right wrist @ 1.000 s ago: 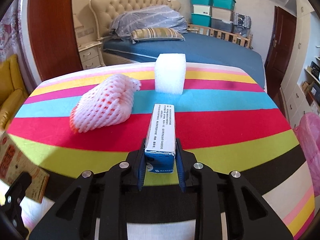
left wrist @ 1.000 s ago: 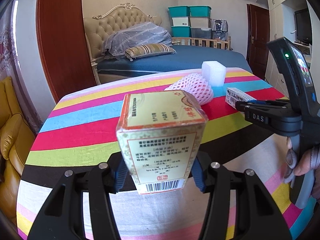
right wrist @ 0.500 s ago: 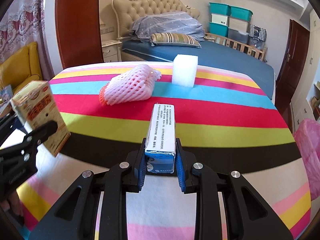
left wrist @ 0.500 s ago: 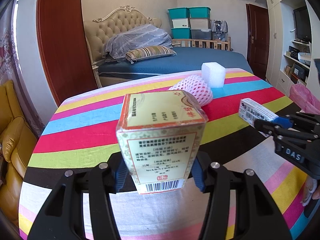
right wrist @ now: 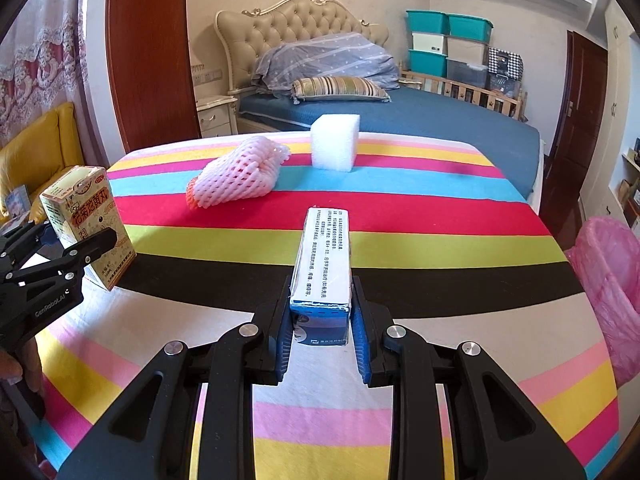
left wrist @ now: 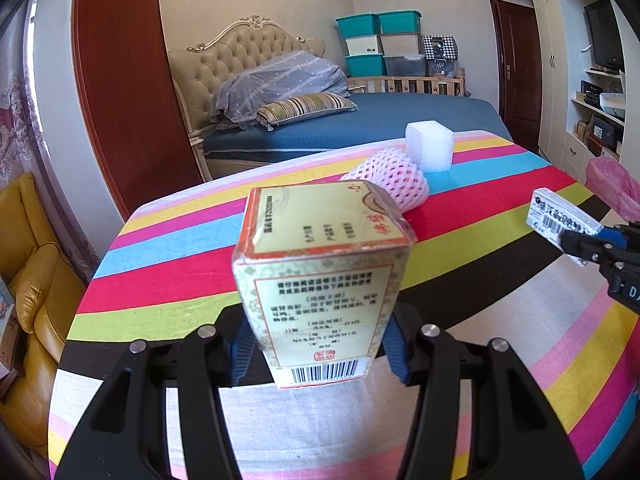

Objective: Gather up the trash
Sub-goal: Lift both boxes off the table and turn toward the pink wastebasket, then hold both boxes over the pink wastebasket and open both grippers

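Observation:
My left gripper (left wrist: 318,354) is shut on a yellow medicine box (left wrist: 320,280) with a red border and holds it above the striped table; the box also shows in the right wrist view (right wrist: 86,222). My right gripper (right wrist: 322,332) is shut on a long blue-and-white box (right wrist: 324,260), seen from the left wrist view at the right edge (left wrist: 562,218). A pink foam fruit net (right wrist: 236,178) and a white foam block (right wrist: 335,142) lie on the far half of the table.
The table has a rainbow-striped cloth (right wrist: 420,220). A pink bag-lined bin (right wrist: 612,280) stands at the table's right side. A yellow armchair (left wrist: 28,280) is to the left, a bed (right wrist: 400,116) behind the table.
Both grippers have pulled back and up from the table with their boxes. The right gripper has moved to the right, away from the left one.

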### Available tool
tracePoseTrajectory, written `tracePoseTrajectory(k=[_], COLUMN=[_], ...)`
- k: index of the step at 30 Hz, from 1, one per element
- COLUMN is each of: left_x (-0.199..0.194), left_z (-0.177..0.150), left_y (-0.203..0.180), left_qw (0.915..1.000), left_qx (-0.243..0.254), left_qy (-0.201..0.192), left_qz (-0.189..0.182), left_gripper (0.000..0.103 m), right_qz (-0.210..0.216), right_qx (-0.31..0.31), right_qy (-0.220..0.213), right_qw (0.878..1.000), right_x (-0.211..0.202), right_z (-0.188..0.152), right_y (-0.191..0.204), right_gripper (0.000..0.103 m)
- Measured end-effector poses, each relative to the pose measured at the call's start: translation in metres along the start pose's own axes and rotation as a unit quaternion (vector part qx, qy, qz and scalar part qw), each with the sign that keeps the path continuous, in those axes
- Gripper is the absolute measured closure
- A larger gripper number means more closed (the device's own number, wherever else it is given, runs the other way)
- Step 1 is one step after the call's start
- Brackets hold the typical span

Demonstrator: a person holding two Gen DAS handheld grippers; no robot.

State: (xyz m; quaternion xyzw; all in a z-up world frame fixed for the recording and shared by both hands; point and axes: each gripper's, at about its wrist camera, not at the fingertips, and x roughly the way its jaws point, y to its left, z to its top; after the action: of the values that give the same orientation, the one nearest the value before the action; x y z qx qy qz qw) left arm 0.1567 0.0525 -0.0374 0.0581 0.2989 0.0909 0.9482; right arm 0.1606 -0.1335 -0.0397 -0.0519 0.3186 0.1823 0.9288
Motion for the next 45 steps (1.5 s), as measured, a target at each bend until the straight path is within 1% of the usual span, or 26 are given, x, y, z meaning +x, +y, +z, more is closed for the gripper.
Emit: tracePoseTrajectory(k=[2,7,13,16,19,22,26,32,36,41,45], left_x=[-0.002,-0.007,-0.016,-0.02,-0.024,-0.027,-0.031,-0.034,-0.033,-0.027,-0.025], left_z=[0.0,-0.001,-0.004,-0.006,-0.007,-0.008,-0.009,-0.004,0.004,0.015,0.025], left_y=[-0.002,-0.006,-0.009,-0.015,-0.024,-0.037,-0.062,-0.106,-0.133,-0.174,-0.208], left_qw=[1.0,0.9997,0.9992,0.9984,0.9977,0.9965,0.994,0.9864,0.9808,0.972,0.9632], left_qx=[0.005,0.016,0.008,0.006,0.014,0.024,0.045,0.087,0.102,0.119,0.136], left_qy=[-0.006,-0.018,-0.022,-0.02,-0.019,-0.017,-0.009,-0.002,0.001,0.01,0.016], left_qz=[0.004,0.002,-0.032,-0.053,-0.064,-0.078,-0.099,-0.14,-0.166,-0.202,-0.231], left_gripper=[0.051,0.051,0.051,0.051,0.051,0.051,0.051,0.05,0.05,0.05,0.05], right_qz=[-0.002,-0.001,-0.001,-0.008,-0.017,-0.012,-0.015,-0.026,-0.038,-0.056,-0.076], right_qx=[-0.002,-0.003,0.004,-0.004,-0.019,-0.012,-0.006,0.021,0.033,0.049,0.059], right_qy=[-0.006,-0.016,-0.025,-0.032,-0.033,-0.029,-0.039,-0.051,-0.053,-0.057,-0.063], right_qw=[1.0,1.0,1.0,0.999,0.999,0.999,0.999,0.998,0.997,0.996,0.993], right_x=[-0.004,-0.014,-0.024,-0.031,-0.033,-0.035,-0.045,-0.061,-0.067,-0.078,-0.089], right_z=[-0.002,-0.006,-0.011,-0.016,-0.024,-0.032,-0.036,-0.039,-0.042,-0.047,-0.05], right_y=[-0.004,-0.014,-0.028,-0.031,-0.033,-0.042,-0.054,-0.085,-0.106,-0.134,-0.159], right_gripper=[0.078,0.078,0.078,0.078,0.078,0.078,0.078,0.078,0.078,0.078,0.078])
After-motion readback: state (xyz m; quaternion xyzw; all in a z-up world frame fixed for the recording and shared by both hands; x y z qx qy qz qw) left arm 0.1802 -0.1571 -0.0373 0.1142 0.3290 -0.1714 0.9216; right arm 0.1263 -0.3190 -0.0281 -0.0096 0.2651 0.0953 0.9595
